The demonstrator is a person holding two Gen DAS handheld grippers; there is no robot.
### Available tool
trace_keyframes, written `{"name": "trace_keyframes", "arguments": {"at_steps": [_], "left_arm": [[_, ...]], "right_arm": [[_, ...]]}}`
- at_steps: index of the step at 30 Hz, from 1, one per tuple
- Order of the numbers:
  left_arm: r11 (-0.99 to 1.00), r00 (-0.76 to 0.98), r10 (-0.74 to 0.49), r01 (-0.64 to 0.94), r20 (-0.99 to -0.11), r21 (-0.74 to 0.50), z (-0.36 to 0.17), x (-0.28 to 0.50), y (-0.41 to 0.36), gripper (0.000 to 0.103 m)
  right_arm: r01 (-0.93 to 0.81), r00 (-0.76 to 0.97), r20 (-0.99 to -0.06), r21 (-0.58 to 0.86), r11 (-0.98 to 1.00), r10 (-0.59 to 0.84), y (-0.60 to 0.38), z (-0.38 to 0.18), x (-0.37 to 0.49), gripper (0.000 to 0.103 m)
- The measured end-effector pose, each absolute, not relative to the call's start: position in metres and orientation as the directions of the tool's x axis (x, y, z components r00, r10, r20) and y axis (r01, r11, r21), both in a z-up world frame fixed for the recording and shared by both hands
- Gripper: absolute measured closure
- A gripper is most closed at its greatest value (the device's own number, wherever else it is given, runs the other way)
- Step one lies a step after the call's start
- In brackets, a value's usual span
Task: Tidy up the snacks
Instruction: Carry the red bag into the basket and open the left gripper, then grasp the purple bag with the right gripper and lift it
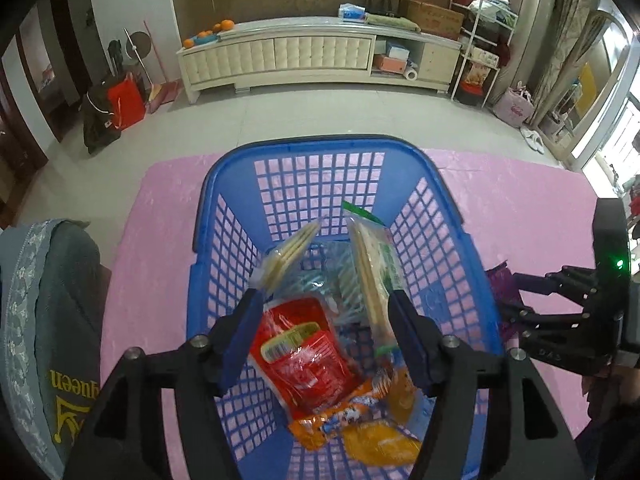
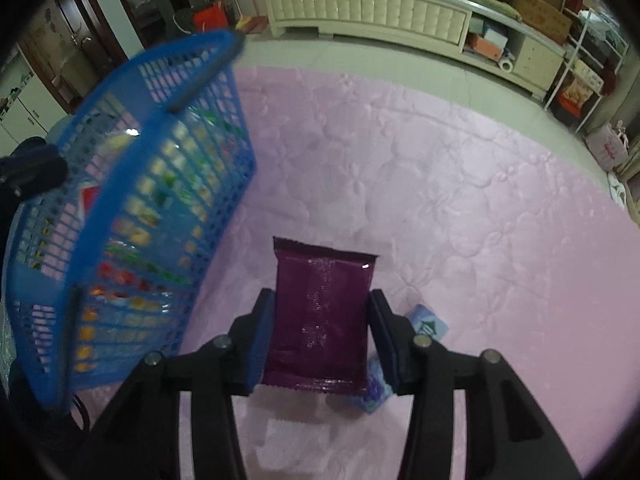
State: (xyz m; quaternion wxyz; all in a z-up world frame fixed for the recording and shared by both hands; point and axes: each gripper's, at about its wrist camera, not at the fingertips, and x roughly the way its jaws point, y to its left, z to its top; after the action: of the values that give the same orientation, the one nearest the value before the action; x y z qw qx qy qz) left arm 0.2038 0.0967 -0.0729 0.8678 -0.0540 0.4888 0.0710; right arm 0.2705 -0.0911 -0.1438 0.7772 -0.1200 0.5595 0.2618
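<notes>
I was steering two handheld grippers over a pink quilted surface (image 2: 460, 184). My right gripper (image 2: 320, 328) had its fingers clamped on the long sides of a flat purple snack packet (image 2: 322, 312), held a little above the surface, just right of a blue plastic basket (image 2: 168, 184). Beneath the packet lay a small blue packet (image 2: 430, 326), partly hidden.

My left gripper (image 1: 324, 328) hung over the open basket (image 1: 224, 184) with its fingers apart, holding nothing. Under it in the basket lay a clear bag of pale biscuits (image 1: 372, 276), a red pouch (image 1: 304, 356) and orange packets (image 1: 380, 440).

I judged the purple packet to be light and thin, with glossy, slippery film that crumples easily; its contents might crush under a hard squeeze. Gripping across the narrow width near its lower end, as here, seemed sound, though the free upper end could flop or catch the basket rim on the way over.
</notes>
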Motion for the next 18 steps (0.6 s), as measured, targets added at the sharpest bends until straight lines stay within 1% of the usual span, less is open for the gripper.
{"name": "trace_keyframes", "arguments": {"at_steps": [3, 6, 11, 12, 18], "left_arm": [[0.987, 0.529, 0.075, -0.162, -0.845, -0.014, -0.062, 0.189, 0.093, 0.039], [0.988, 0.55, 0.083, -0.154, -0.831, -0.003, -0.053, 0.174, 0.089, 0.036], [0.99, 0.592, 0.063, -0.136, -0.803, -0.023, -0.034, 0.147, 0.089, 0.035], [0.991, 0.598, 0.064, -0.132, -0.799, -0.02, -0.032, 0.144, 0.088, 0.034], [0.992, 0.623, 0.08, -0.124, -0.779, 0.003, -0.022, 0.125, 0.087, 0.033]], "right_arm": [[-0.549, 0.27, -0.92, 0.096, 0.83, 0.285, -0.09, -0.121, 0.255, 0.052], [-0.555, 0.298, -0.906, 0.093, 0.827, 0.302, -0.089, -0.101, 0.245, 0.052], [-0.577, 0.345, -0.877, 0.083, 0.812, 0.335, -0.079, -0.064, 0.226, 0.052], [-0.582, 0.35, -0.872, 0.083, 0.809, 0.341, -0.078, -0.059, 0.223, 0.052], [-0.619, 0.375, -0.848, 0.072, 0.782, 0.374, -0.055, -0.033, 0.21, 0.052]]}}
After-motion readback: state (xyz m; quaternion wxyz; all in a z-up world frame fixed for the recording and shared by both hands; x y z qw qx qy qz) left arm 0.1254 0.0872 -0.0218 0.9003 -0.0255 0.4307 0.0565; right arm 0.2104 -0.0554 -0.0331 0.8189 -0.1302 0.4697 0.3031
